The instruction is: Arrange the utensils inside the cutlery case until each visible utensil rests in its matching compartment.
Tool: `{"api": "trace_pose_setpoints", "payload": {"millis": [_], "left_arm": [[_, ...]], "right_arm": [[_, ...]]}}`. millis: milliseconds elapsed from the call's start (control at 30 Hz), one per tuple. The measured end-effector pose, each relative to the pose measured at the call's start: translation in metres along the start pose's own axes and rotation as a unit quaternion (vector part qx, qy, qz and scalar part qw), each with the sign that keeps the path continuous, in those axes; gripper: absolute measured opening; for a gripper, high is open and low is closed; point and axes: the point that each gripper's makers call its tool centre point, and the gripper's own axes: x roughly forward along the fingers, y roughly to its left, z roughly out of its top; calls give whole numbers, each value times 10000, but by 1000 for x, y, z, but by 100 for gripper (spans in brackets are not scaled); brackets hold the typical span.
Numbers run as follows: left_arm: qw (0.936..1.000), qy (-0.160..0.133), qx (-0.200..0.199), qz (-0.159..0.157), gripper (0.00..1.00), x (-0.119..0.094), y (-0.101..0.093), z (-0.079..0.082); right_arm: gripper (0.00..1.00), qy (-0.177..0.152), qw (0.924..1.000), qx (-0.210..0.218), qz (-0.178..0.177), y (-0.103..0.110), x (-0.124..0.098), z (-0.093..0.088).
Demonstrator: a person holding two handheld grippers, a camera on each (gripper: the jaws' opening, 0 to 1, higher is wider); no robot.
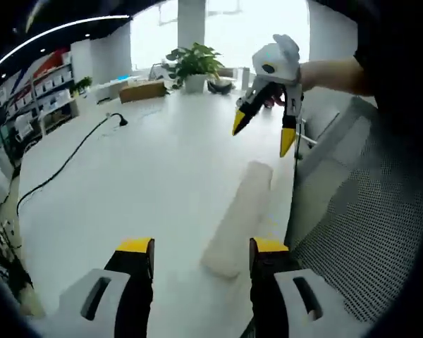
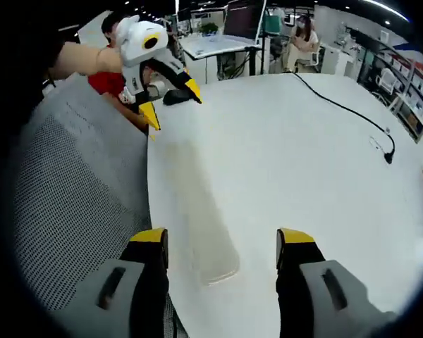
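Left gripper view
- Left gripper (image 1: 201, 246): two yellow-tipped jaws rise from the bottom edge, spread wide apart, with nothing between them.
- Cutlery case (image 1: 238, 218): a long, pale, closed case lies flat on the white table (image 1: 141, 176), near the table's right edge. Its near end sits between the left jaw tips, close to the right-hand one; its far end points up and away.
- Right gripper (image 1: 263, 134): enters from the upper right, held by a person's hand (image 1: 331, 74). It hangs in the air above the far end of the case, jaws parted, gripping nothing.
- Cable (image 1: 70, 158): a black lead runs across the left part of the table, well apart from the case.
- Chair (image 1: 366, 211): a grey mesh back stands just beside the table's right edge.
- Background: a potted plant (image 1: 194, 63) stands at the far end of the table; shelving (image 1: 35, 98) stands on the left.

Right gripper view
- Right gripper (image 2: 222, 239): jaws spread wide at the bottom edge, empty.
- Cutlery case (image 2: 201, 211): lies along the table's left edge; its near end rests between the jaw tips.
- Left gripper (image 2: 170, 98): in the upper left, raised above the far end of the case, jaws apart, holding nothing.
- Utensils: none can be made out; the contents of the case cannot be told.
- Cable (image 2: 352, 113): crosses the far right of the table.
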Motion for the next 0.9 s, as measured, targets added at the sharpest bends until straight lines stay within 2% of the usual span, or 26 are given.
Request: {"api": "trace_pose_setpoints", "payload": {"millis": [67, 100, 133, 267, 333, 400, 433, 500, 567, 600, 700, 733, 833, 900], "left_arm": [[9957, -641, -517, 421, 56, -23, 11, 21], [9936, -841, -540, 529, 58, -31, 13, 27], [9908, -1024, -555, 691, 58, -42, 15, 33], [9849, -1249, -591, 1046, 59, -66, 16, 41], [9812, -1411, -600, 1174, 59, -78, 14, 44], [9765, -1540, -794, 1281, 61, -88, 12, 45], [9718, -1733, -886, 1334, 61, -95, 10, 49], [9639, -2009, -979, 1448, 62, -106, 8, 56], [9590, -2138, -1075, 1517, 63, -113, 6, 58], [9556, -2239, -1120, 1557, 63, -118, 4, 61], [9414, -2579, -1351, 1704, 63, -129, 4, 66], [9398, -2619, -1385, 1704, 65, -132, 1, 66], [9395, -2580, -1387, 1776, 66, -133, -2, 62], [9443, -2432, -1275, 1816, 66, -132, -6, 58]], "right_arm": [[63, -199, 9993, 180, -278, -9, -11, 3], [64, -335, 9978, 303, -482, -14, -18, 5], [65, -405, 9969, 407, -532, -14, -22, 6], [63, -716, 9929, 726, -615, -6, -36, 10], [71, -895, 9895, 845, -760, -4, -41, 13], [77, -1032, 9861, 1005, -823, 0, -48, 13], [77, -1129, 9839, 1037, -916, -1, -52, 13], [80, -1411, 9750, 1336, -1073, -2, -63, 13], [83, -1572, 9686, 1571, -1113, -4, -68, 12], [83, -1677, 9619, 1800, -1192, -6, -73, 11], [81, -2013, 9489, 2037, -1326, -7, -86, 13], [82, -2144, 9429, 2154, -1364, -7, -90, 14], [82, -2293, 9339, 2309, -1483, -6, -99, 14], [78, -2435, 9302, 2359, -1404, -1, -103, 17]]}}
